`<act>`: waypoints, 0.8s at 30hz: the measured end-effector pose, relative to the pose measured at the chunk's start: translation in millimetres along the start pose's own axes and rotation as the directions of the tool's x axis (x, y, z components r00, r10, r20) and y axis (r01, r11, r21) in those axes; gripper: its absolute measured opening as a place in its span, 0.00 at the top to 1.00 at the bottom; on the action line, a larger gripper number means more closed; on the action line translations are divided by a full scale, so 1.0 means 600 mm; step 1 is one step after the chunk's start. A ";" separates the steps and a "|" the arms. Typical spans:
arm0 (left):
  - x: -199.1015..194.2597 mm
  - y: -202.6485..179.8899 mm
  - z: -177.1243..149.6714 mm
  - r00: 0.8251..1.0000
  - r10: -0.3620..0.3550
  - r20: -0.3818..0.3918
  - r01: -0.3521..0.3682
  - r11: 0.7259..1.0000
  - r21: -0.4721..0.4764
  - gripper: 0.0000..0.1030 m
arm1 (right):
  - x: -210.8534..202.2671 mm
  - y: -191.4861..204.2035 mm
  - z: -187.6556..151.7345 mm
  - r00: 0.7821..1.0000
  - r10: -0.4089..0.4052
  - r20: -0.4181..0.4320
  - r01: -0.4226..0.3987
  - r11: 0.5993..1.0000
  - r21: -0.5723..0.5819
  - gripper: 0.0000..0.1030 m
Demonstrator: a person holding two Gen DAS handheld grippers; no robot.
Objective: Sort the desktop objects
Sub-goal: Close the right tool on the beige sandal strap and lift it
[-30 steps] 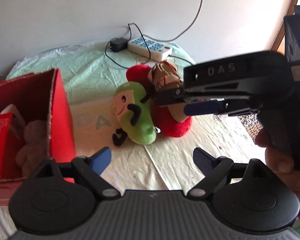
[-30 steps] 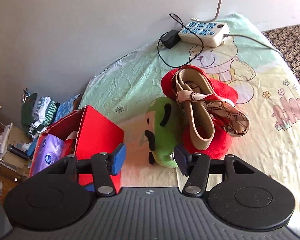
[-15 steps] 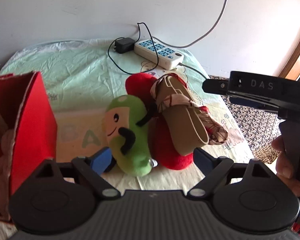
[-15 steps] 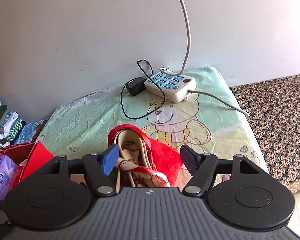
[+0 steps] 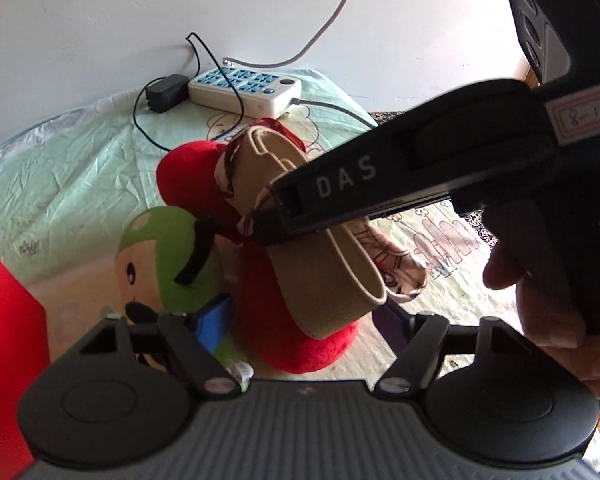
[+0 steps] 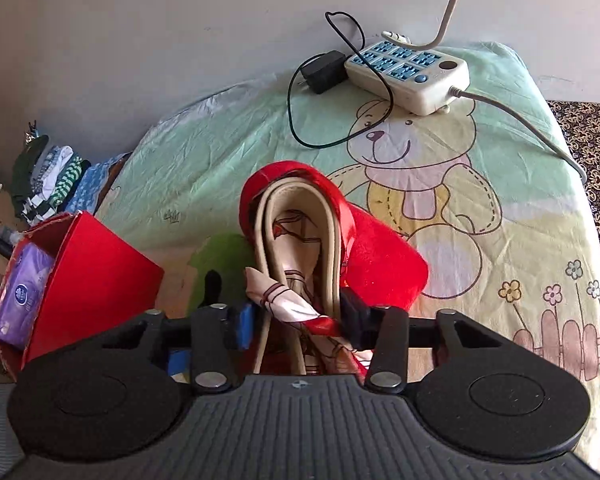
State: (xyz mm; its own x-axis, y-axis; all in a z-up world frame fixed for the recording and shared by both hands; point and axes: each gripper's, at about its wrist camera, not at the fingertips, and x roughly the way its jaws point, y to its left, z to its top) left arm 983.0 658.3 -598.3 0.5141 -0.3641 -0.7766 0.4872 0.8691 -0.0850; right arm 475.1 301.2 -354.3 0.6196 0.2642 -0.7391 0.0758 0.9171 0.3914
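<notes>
Fingers of the right gripper [image 6: 296, 322] pinch a tan belt [image 6: 296, 236] with a patterned scarf [image 6: 288, 300] knotted around it. The belt is folded into a long loop and lies on top of a red plush cushion [image 6: 380, 256]. The left gripper [image 5: 304, 320] hangs just in front of the cushion, fingers spread wide, holding nothing. A green plush toy [image 5: 160, 252] with a drawn face leans against the cushion's left side. A red box [image 6: 96, 264] stands to the left. Everything rests on a pale green cloth [image 6: 220, 152] printed with a cartoon bear. A white power strip [image 6: 408, 68] sits near the grey wall.
</notes>
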 end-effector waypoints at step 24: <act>-0.102 0.001 -0.013 0.973 0.055 0.223 -0.083 0.989 0.119 0.51 | -0.130 0.094 -0.038 0.984 0.092 0.155 -0.099 0.994 0.043 0.68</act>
State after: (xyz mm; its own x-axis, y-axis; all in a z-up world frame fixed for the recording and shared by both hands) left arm 946.7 683.8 -555.7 0.6848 -0.3811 -0.6212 0.5233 0.8504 0.0552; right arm 413.6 339.1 -287.1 0.7374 0.2977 -0.6063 0.0476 0.8725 0.4863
